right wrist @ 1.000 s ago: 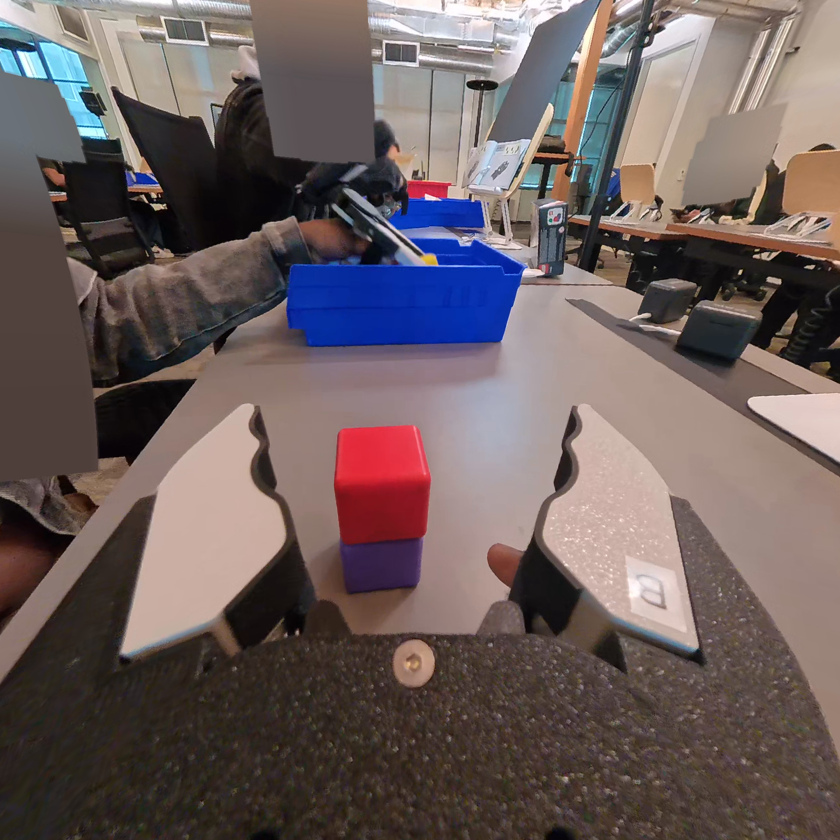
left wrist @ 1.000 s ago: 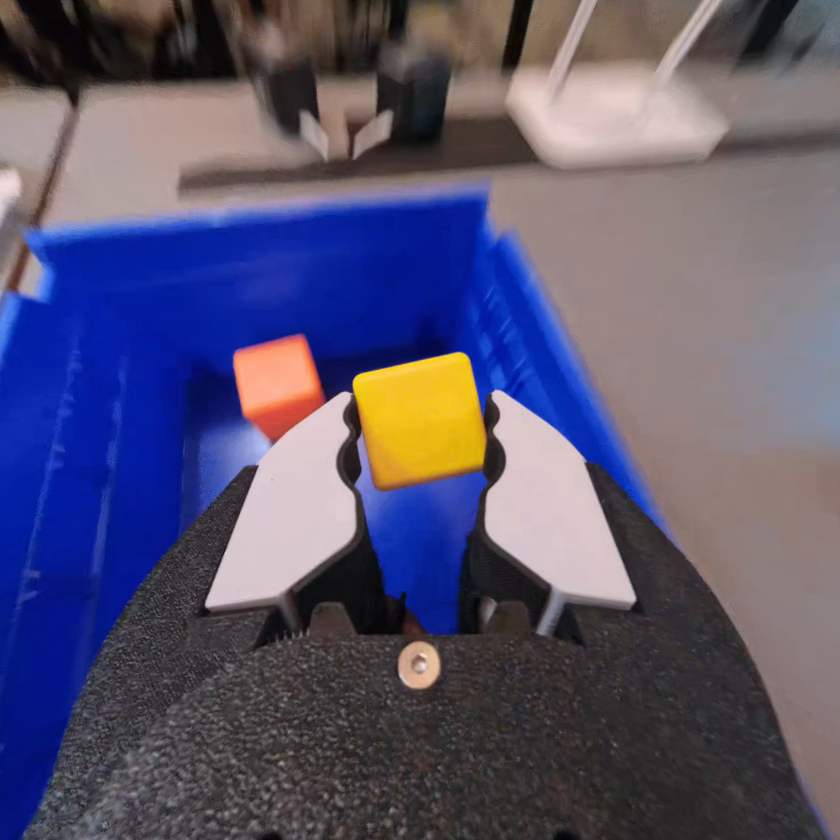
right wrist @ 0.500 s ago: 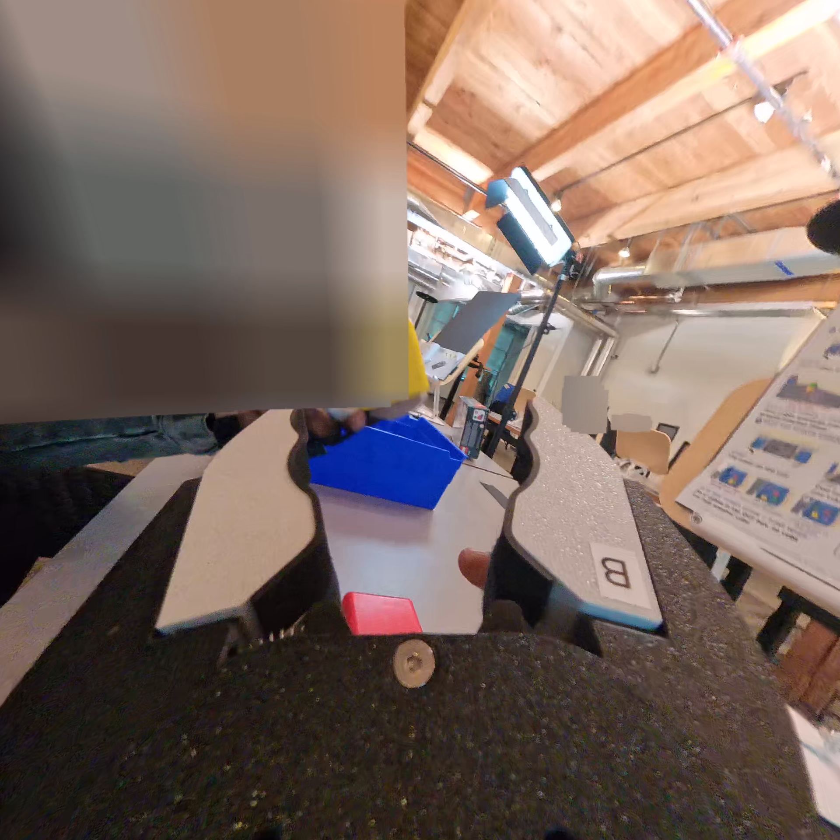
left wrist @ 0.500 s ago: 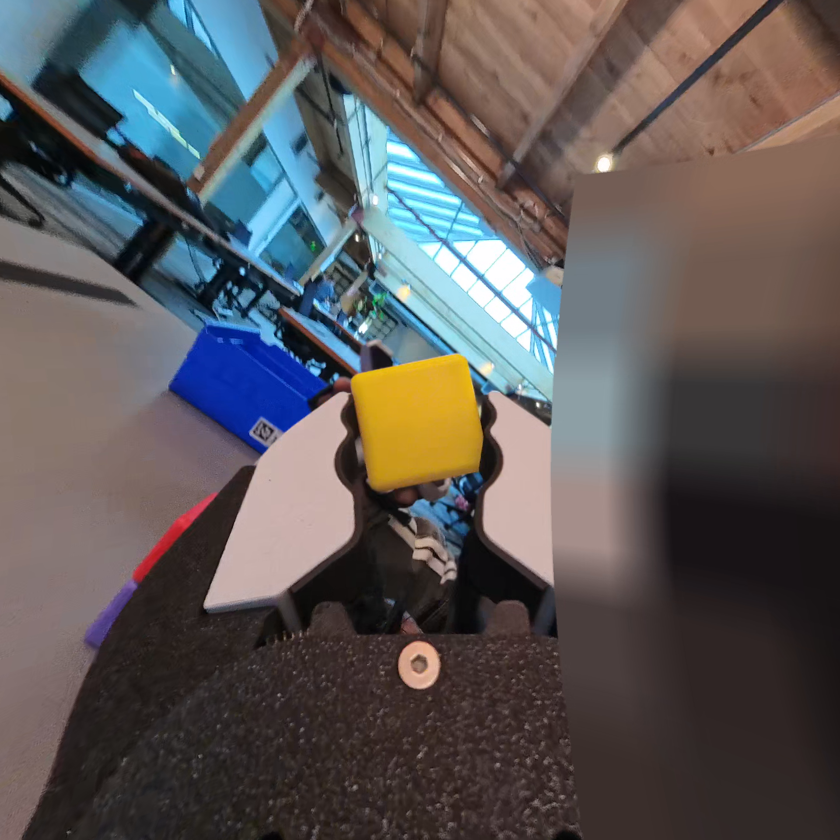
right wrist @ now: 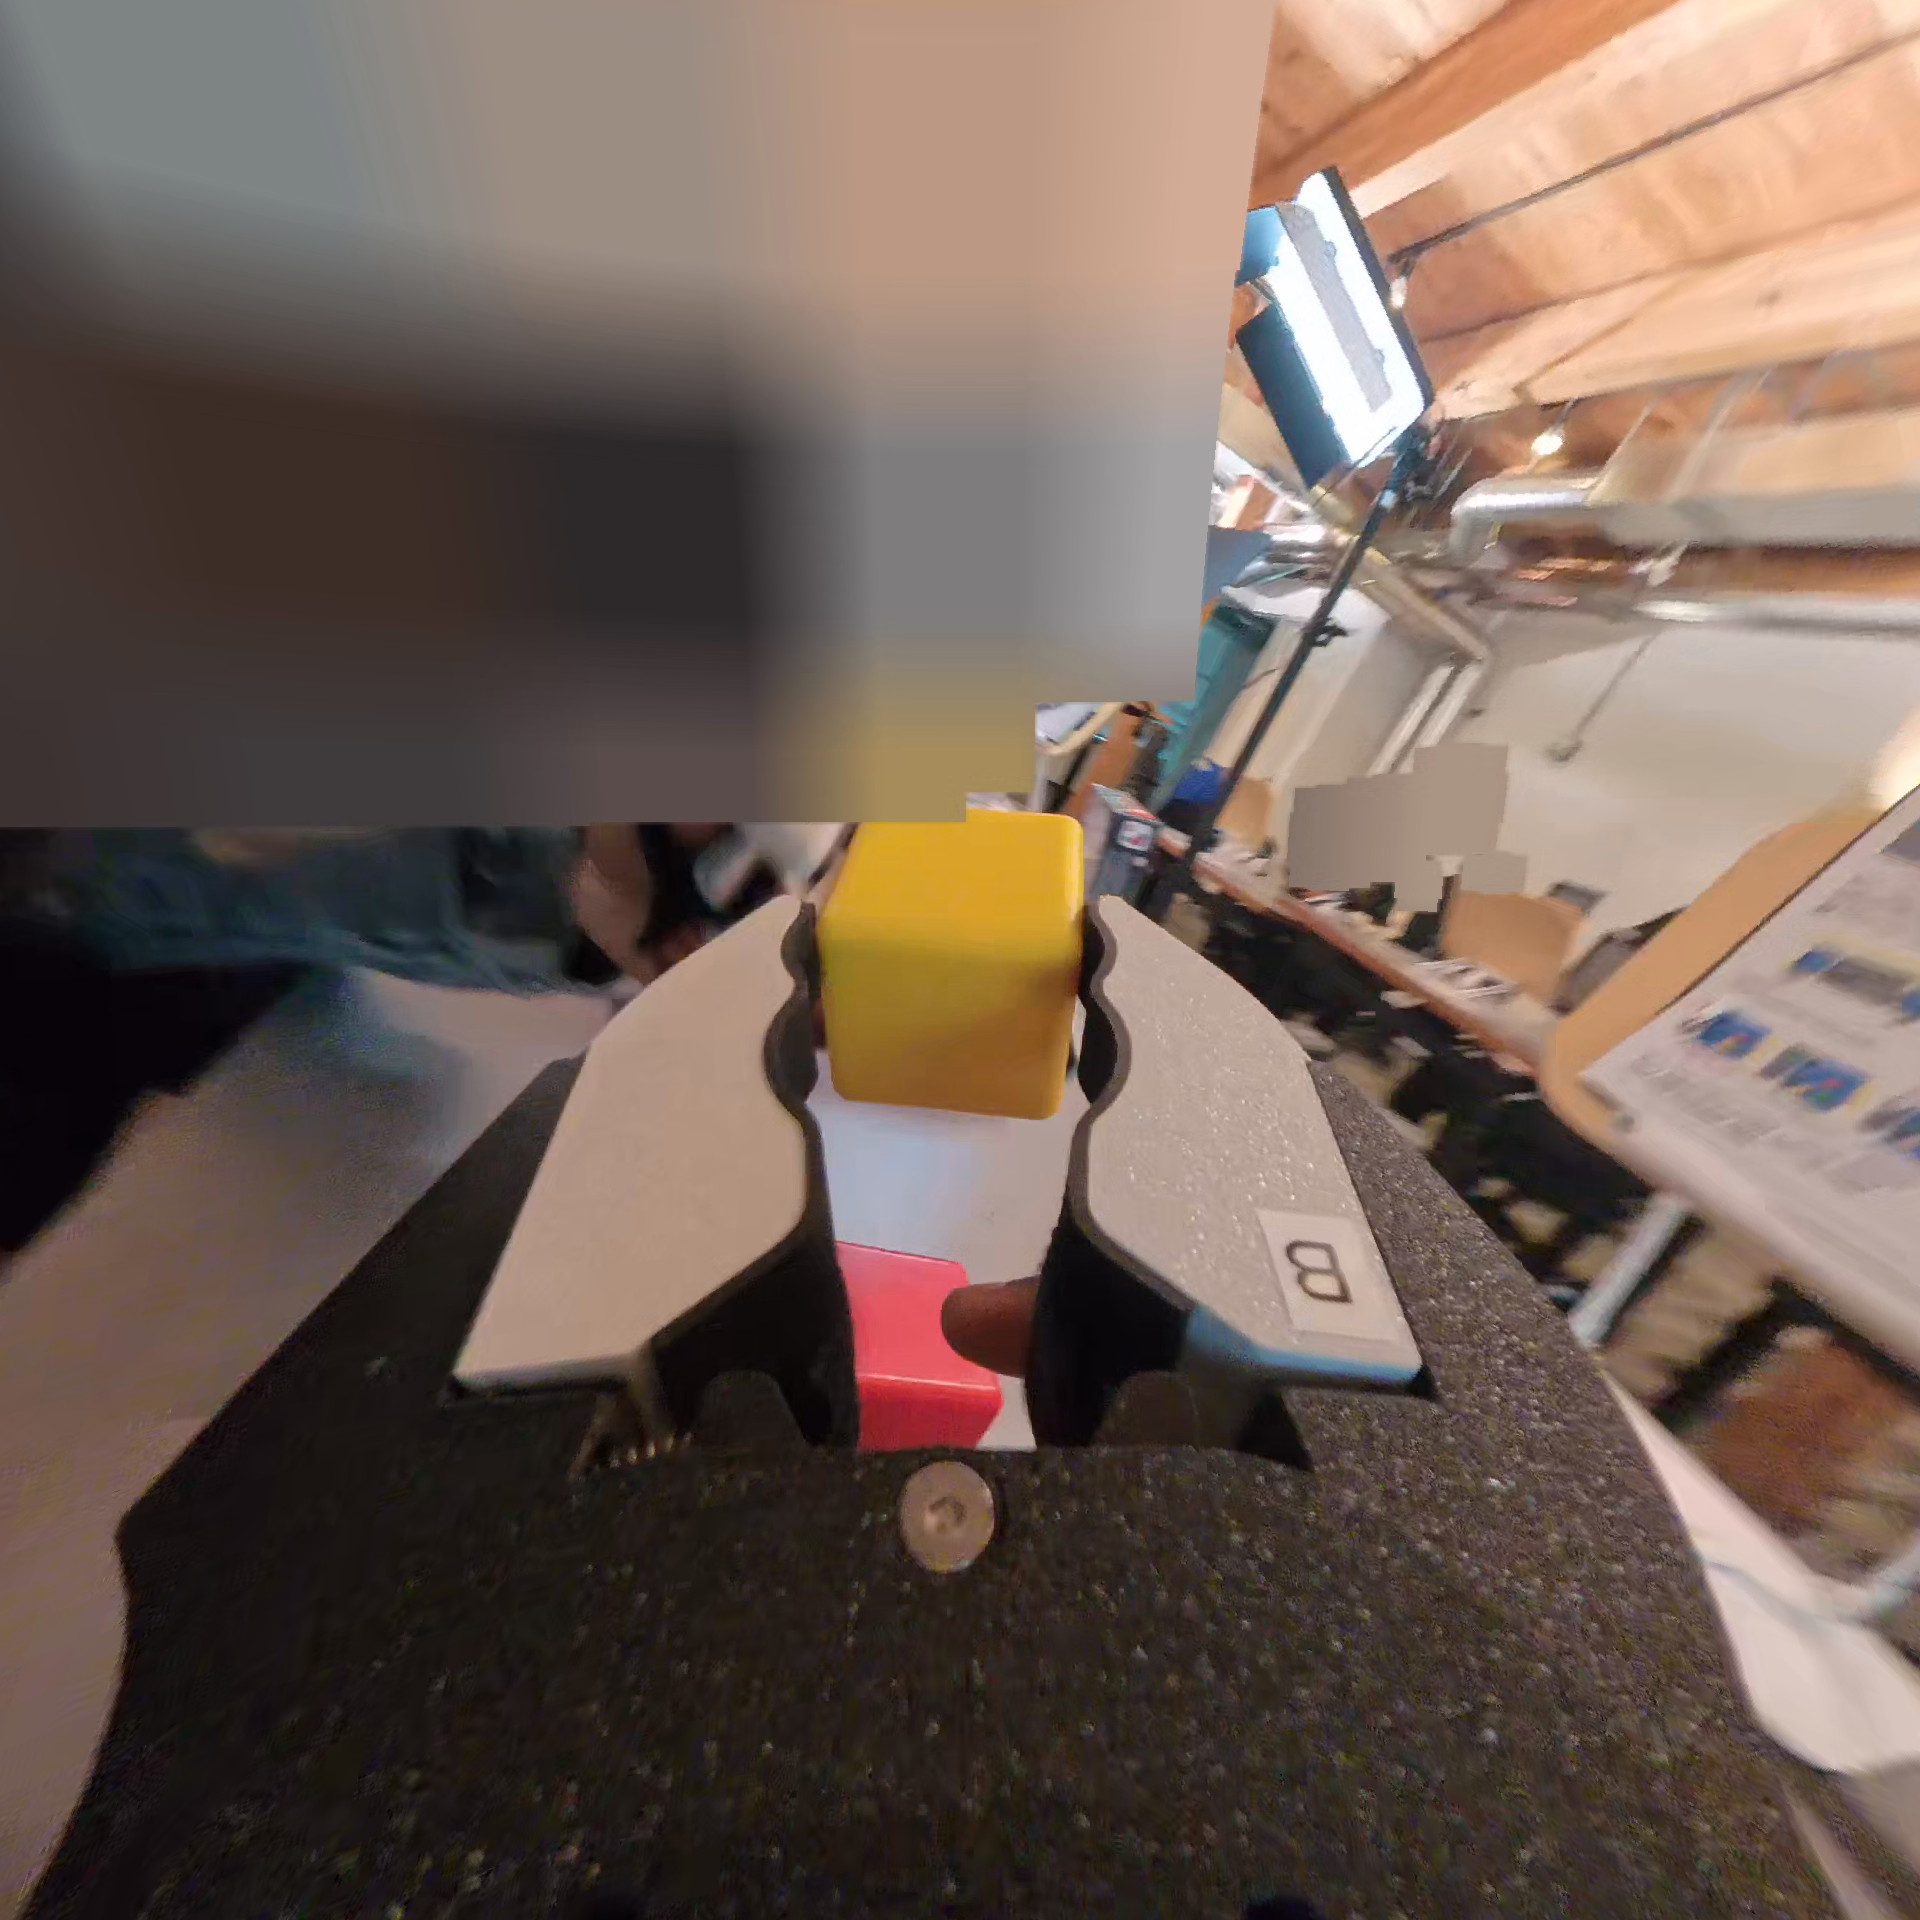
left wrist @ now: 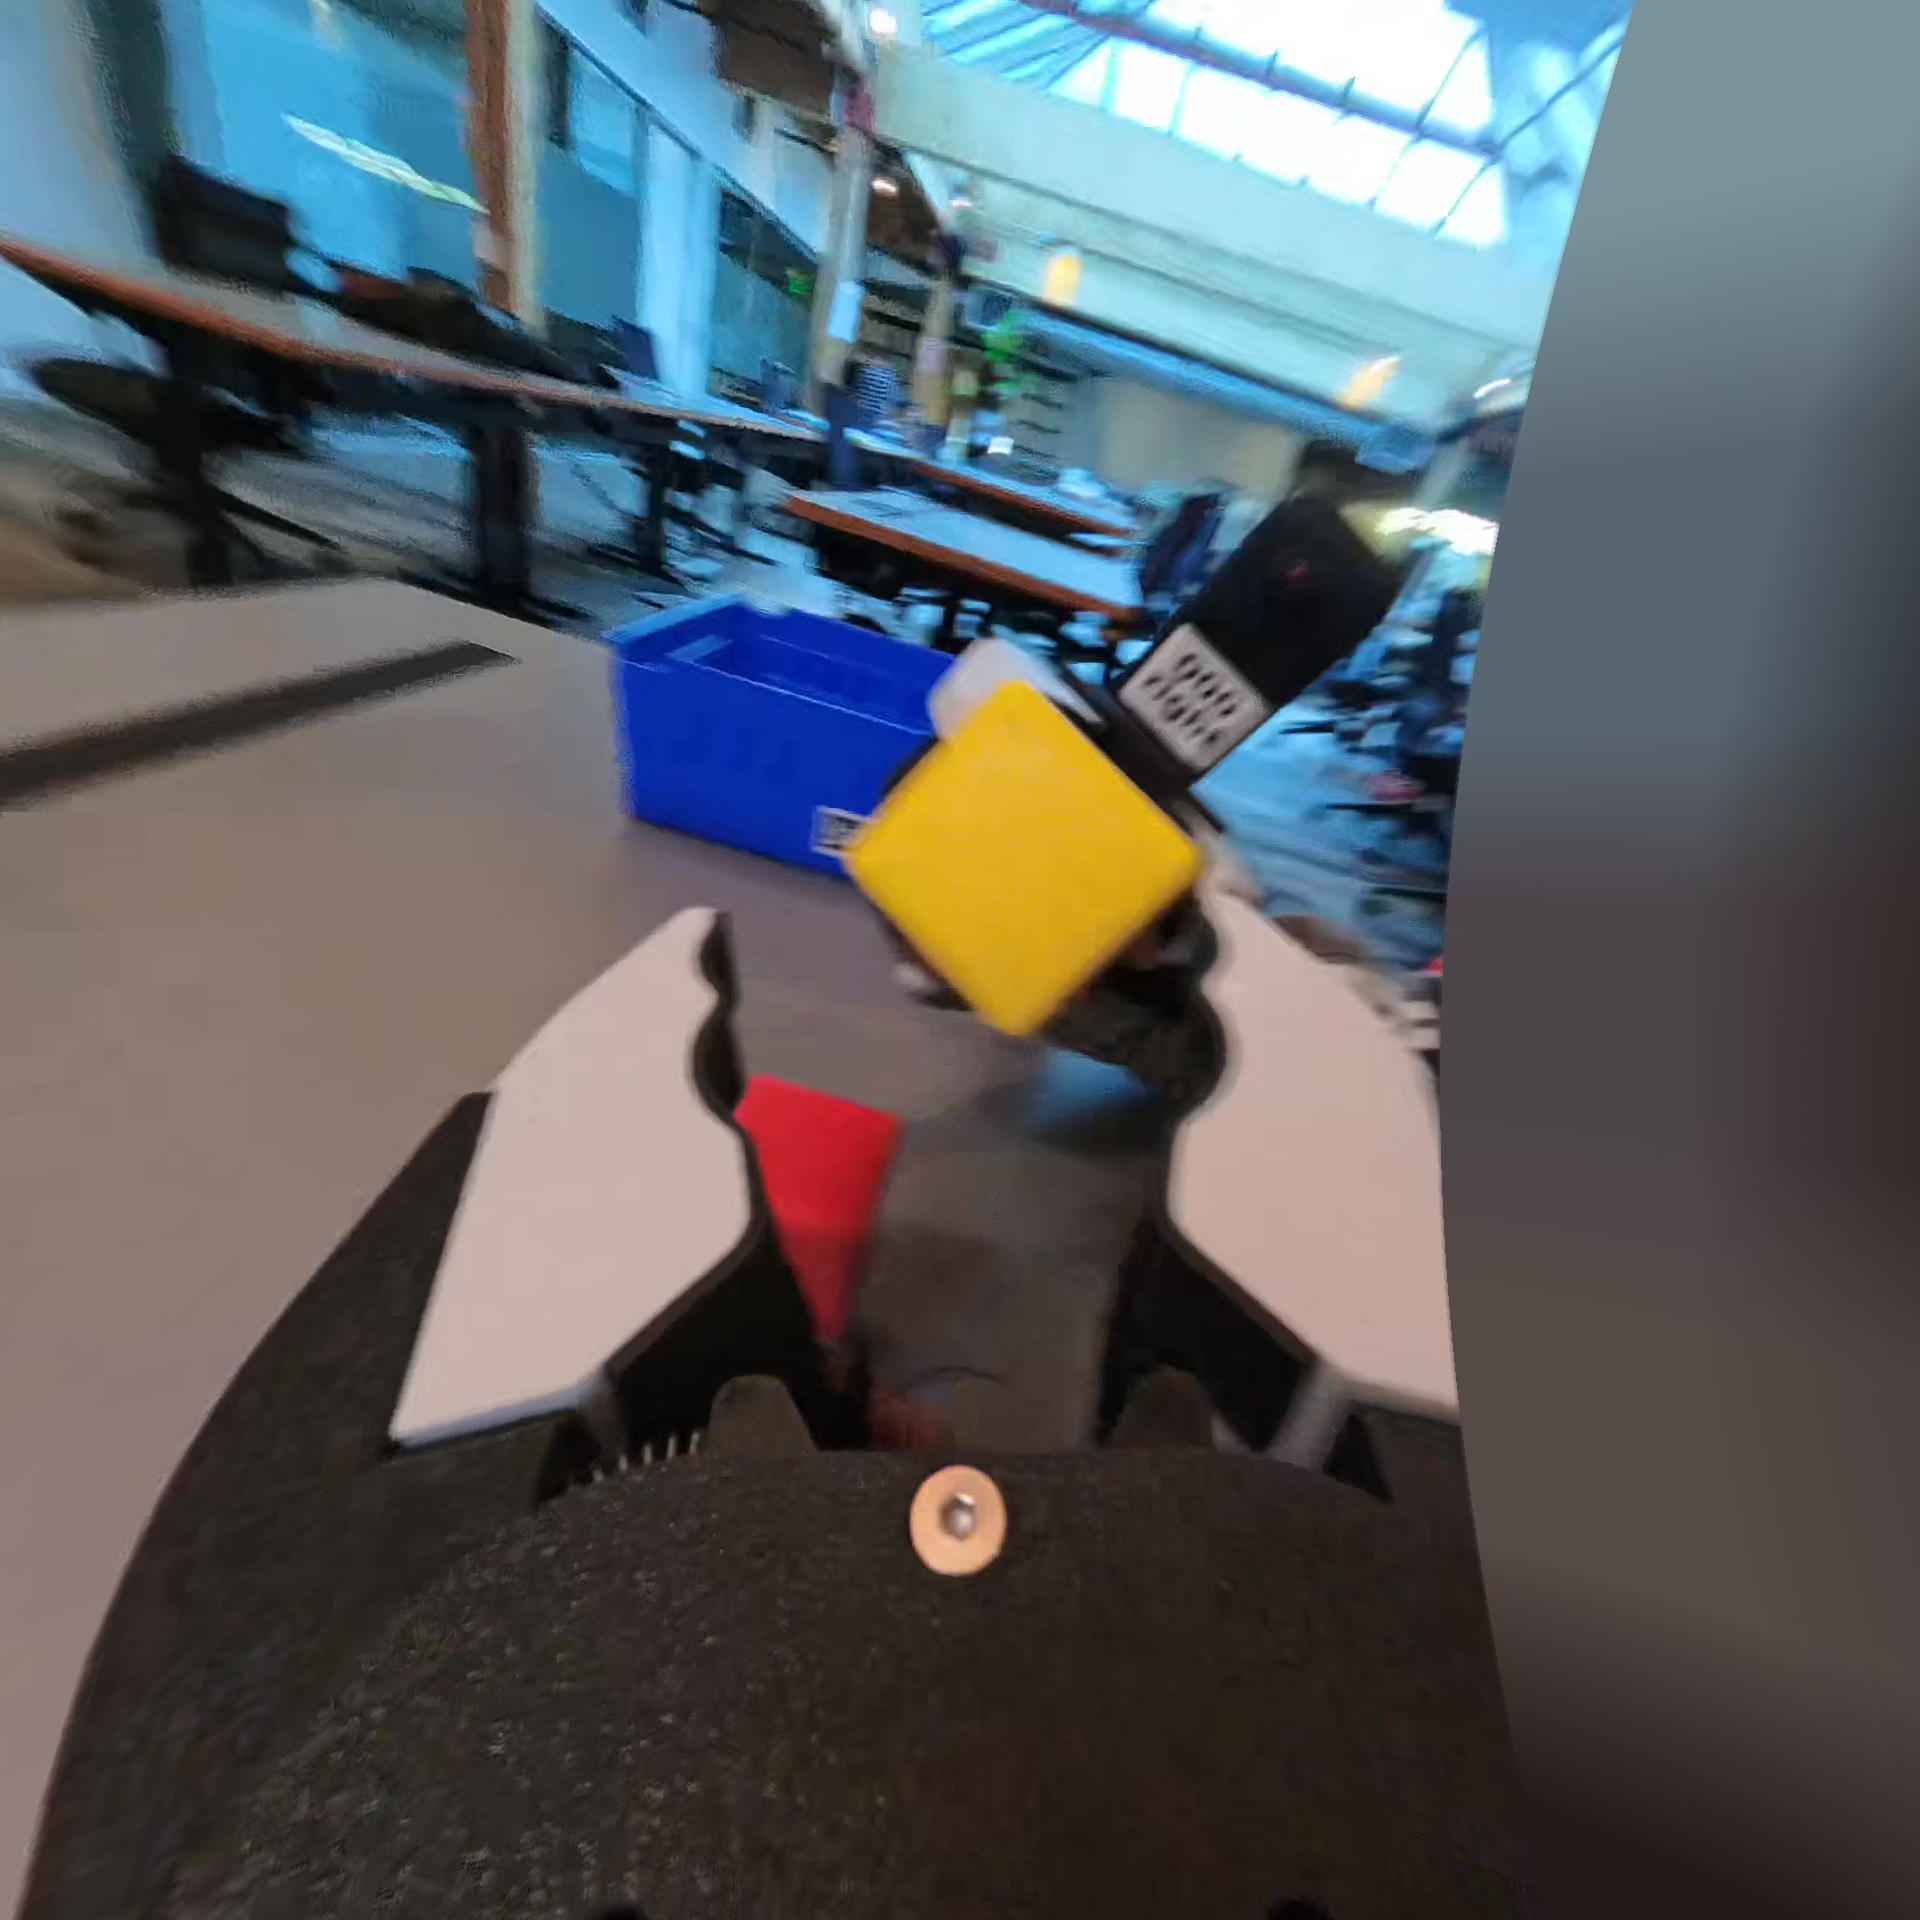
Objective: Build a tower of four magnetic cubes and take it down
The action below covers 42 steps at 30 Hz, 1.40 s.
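left hand-held gripper (left wrist: pixel 966 966) with fingers spread wide, nothing between the pads. right hand-held gripper (right wrist: pixel 948 966) clamped on the yellow cube (right wrist: pixel 951 966), both pads pressed against its sides; seen from the left wrist, the cube hangs tilted in the air ahead of the left fingertips. red cube (right wrist: pixel 914 1351) stands below on the grey bench (left wrist: pixel 260 935); blue bin (left wrist: pixel 758 738) farther back.

I see a grey tabletop (left wrist: pixel 260 987) near me, long desks (left wrist: pixel 956 540) far across an open hall, skylights (left wrist: pixel 1299 94) above, timber ceiling beams (right wrist: pixel 1610 208), a light panel (right wrist: pixel 1340 312) at right.
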Each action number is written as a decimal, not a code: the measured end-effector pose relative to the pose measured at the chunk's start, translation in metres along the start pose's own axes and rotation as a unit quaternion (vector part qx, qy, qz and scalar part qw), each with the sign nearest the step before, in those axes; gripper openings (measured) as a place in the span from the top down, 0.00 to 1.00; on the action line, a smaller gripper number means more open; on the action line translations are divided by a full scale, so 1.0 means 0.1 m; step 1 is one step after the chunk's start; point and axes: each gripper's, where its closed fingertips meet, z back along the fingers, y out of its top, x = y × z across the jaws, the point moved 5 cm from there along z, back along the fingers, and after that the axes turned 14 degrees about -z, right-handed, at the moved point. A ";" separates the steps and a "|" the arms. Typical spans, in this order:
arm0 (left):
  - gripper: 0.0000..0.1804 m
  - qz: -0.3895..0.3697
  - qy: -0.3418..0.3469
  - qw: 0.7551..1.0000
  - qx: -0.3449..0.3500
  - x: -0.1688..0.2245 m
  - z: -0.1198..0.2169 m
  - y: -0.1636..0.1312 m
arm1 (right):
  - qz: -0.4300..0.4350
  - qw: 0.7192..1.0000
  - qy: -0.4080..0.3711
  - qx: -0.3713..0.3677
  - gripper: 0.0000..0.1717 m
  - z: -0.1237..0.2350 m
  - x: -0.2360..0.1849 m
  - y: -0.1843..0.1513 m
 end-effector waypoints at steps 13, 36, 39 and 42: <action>0.58 -0.113 -0.044 0.977 -0.175 -0.19 -0.17 -0.85 | -0.185 0.980 0.067 -0.017 0.72 0.13 0.27 -0.25; 0.73 -0.119 -0.084 0.975 -0.170 -0.09 -0.17 -0.85 | -0.196 0.968 0.099 -0.124 0.72 0.07 0.18 -0.52; 0.73 -0.122 -0.088 0.974 -0.169 -0.08 -0.17 -0.85 | -0.208 0.965 0.106 -0.122 0.72 0.06 0.17 -0.53; 0.73 -0.119 -0.088 0.974 -0.170 -0.08 -0.17 -0.85 | -0.214 0.964 0.107 -0.120 0.72 0.06 0.18 -0.53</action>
